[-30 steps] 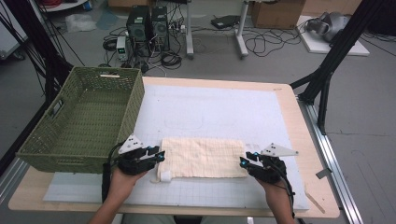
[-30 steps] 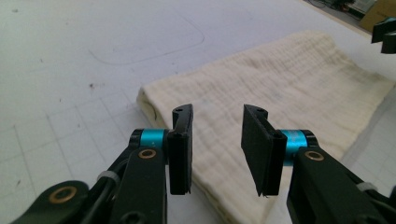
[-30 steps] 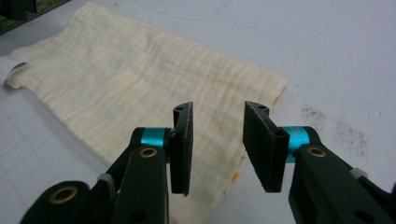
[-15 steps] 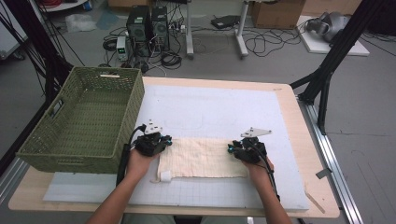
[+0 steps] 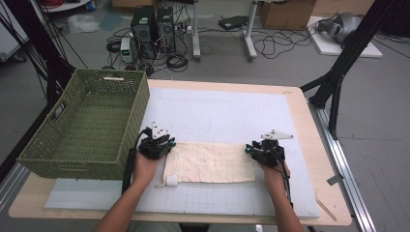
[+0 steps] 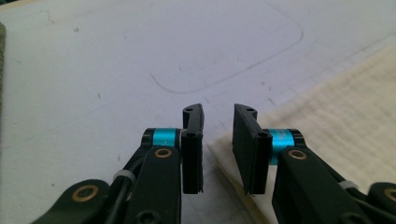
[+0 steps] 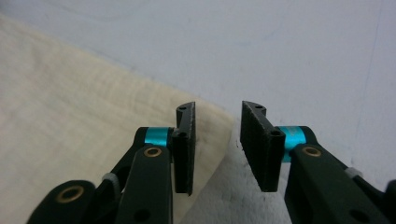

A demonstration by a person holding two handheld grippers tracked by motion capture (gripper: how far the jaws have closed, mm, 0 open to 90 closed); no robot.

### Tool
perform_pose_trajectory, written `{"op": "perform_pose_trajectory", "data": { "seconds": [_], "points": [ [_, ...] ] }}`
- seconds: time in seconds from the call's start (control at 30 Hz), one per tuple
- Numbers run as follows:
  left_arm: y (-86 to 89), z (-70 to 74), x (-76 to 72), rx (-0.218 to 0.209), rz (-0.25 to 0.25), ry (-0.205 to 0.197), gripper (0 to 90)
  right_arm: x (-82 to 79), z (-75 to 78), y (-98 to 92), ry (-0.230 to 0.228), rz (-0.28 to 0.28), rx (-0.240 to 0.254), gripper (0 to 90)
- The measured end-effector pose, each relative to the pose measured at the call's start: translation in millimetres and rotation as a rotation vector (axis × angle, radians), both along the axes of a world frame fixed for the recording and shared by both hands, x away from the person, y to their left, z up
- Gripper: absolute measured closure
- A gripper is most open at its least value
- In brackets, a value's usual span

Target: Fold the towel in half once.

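Lying flat near the tabletop's (image 5: pixel 309 104) front edge, the cloth (image 5: pixel 210 163) spans between both hands. The left hand-held gripper (image 5: pixel 159 145) has just been opening, jaws spread over the cloth's far left corner; the right hand-held gripper (image 5: pixel 256 151), likewise opening, straddles the far right corner. A basket (image 5: pixel 87 123) stands left.

1. The cream waffle-textured cloth (image 6: pixel 345 121) runs off the left gripper view's right edge.
2. In the right gripper view the cloth (image 7: pixel 70 107) leaves by the left edge.
3. The small white tag (image 5: pixel 171 180) at its corner: too small to read.
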State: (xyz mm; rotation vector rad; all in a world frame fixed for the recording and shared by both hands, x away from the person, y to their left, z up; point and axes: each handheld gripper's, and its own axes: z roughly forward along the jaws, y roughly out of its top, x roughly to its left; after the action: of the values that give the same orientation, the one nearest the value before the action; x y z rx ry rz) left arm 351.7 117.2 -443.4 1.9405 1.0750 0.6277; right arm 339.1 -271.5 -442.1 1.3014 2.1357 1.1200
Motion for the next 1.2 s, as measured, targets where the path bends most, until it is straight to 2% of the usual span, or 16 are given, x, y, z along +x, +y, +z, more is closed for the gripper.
{"op": "perform_pose_trajectory", "data": {
  "seconds": [0.03,0.1,0.17,0.23,0.27,0.3,0.37,0.5,0.63,0.7,0.77,0.83,0.9,0.97,1.1,1.2],
  "points": [
    [1.5,-1.4,2.1,-0.01,0.001,0.019,70.1,0.4,1.4,-1.2,-0.015,-0.002,0.024,62.8],
    [1.8,-7.0,6.2,-0.028,0.004,0.072,68.1,4.4,-1.0,-0.9,0.01,0.002,0.029,60.4],
    [1.5,-7.5,6.7,-0.035,-0.008,0.073,71.0,10.3,-8.3,0.2,0.047,0.008,0.013,60.4],
    [-0.9,-7.2,5.2,-0.01,-0.041,0.064,82.9,12.9,-9.3,0.1,0.068,0.017,0.02,70.2],
    [-1.1,-7.1,5.2,-0.008,-0.04,0.064,85.8,13.6,-9.6,-0.9,0.074,0.034,0.035,81.2],
    [0.2,-7.1,6.1,-0.024,-0.035,0.072,86.9,14.3,-9.8,-1.3,0.081,0.06,0.046,85.2],
    [3.1,-7.0,7.5,-0.052,-0.006,0.079,87.5,14.8,-9.0,-1.4,0.092,0.063,0.046,86.6],
    [3.0,-4.6,8.1,-0.057,0.019,0.02,87.7,11.3,-4.8,1.2,0.035,0.017,-0.013,86.7],
    [1.3,-2.7,12.8,-0.069,0.013,0.006,87.7,9.0,0.0,3.0,-0.044,-0.004,-0.053,86.6],
    [1.5,-3.8,13.8,-0.084,0.004,-0.012,86.9,10.0,-1.5,3.2,-0.047,-0.009,-0.062,85.9],
    [2.2,-4.9,13.9,-0.063,0.005,-0.015,83.2,11.2,-4.8,4.3,-0.045,-0.005,-0.087,84.5],
    [7.4,-3.5,14.2,-0.094,-0.011,-0.014,78.2,11.5,-6.5,4.6,-0.047,-0.003,-0.103,80.7],
    [12.1,0.9,12.6,-0.126,-0.01,-0.038,70.2,11.2,-5.0,2.5,-0.051,-0.014,-0.087,72.4],
    [16.0,5.3,10.1,-0.16,-0.024,-0.038,63.8,9.5,-1.7,-0.7,-0.059,-0.026,-0.059,64.9],
    [12.8,9.4,2.5,-0.175,-0.099,-0.014,57.7,5.5,6.2,-7.9,-0.071,-0.04,-0.023,48.7],
    [14.2,12.1,0.1,-0.186,-0.125,-0.025,53.0,0.6,13.0,-14.4,-0.069,-0.041,0.018,43.6]
  ]
}}
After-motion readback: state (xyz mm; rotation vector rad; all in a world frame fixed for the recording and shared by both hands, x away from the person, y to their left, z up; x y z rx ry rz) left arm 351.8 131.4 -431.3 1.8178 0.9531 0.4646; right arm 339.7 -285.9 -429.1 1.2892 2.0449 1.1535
